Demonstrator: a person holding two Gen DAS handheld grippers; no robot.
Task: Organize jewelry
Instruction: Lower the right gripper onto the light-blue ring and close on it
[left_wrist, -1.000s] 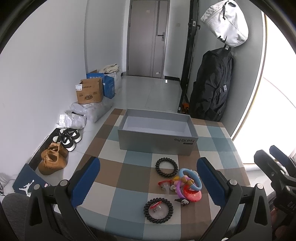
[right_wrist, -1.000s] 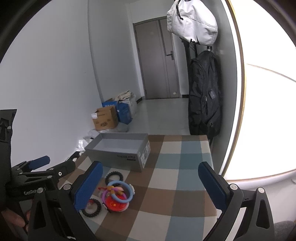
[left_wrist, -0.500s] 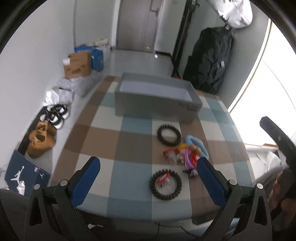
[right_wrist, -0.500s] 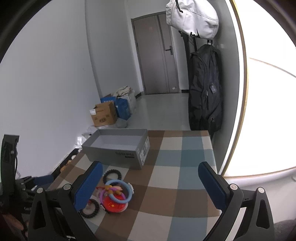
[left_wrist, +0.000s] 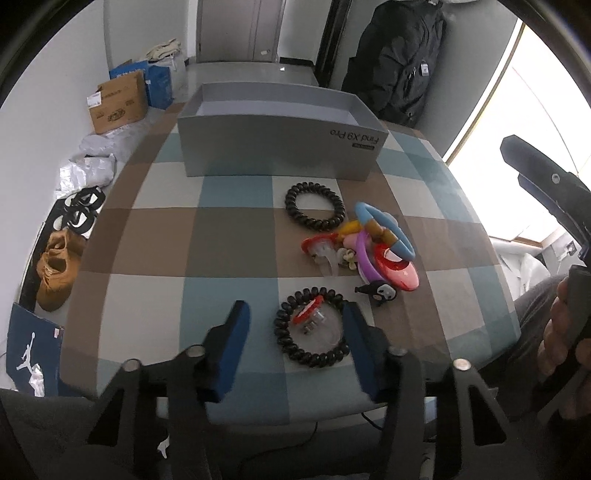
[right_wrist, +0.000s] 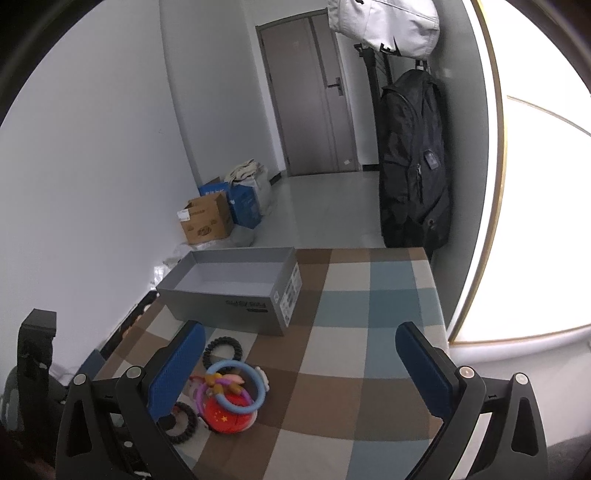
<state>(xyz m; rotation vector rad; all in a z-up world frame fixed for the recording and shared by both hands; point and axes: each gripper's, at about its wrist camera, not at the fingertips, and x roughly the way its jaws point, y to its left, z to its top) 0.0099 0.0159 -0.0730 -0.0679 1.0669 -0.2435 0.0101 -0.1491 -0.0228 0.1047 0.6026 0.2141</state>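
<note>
Hovering low over the near edge of the checked table (left_wrist: 155, 236), the left gripper (left_wrist: 295, 325) is seen with its jaws apart, the blue pads (left_wrist: 234, 347) set on either side of the near black coil ring (left_wrist: 312, 332). Whether the right pad touches the ring cannot be told; the left pad is clearly apart from it. A small red clip (left_wrist: 308, 317) lies inside that ring. A second black coil ring (left_wrist: 314, 206) lies farther back, near the front wall of the grey box (left_wrist: 280, 147). Between the two rings, to the right, a pile is found: a blue bangle (left_wrist: 384, 229), a purple bangle (left_wrist: 364, 254), a red disc (left_wrist: 397, 271) and a red clip (left_wrist: 319, 245), all touching or overlapping. A small black figure (left_wrist: 380, 293) lies just beside the disc. The box stands open at the far side of the table, and nothing is seen inside it.

The right gripper (right_wrist: 299, 365) is held above the table's right half with its jaws wide apart and nothing between them. In its view the pile (right_wrist: 229, 398) is seen just beside the left pad (right_wrist: 177, 373), and the box (right_wrist: 229, 295) is seen beyond. A brown carton (right_wrist: 207, 221) and a black backpack (right_wrist: 413, 162) are seen off the table.
</note>
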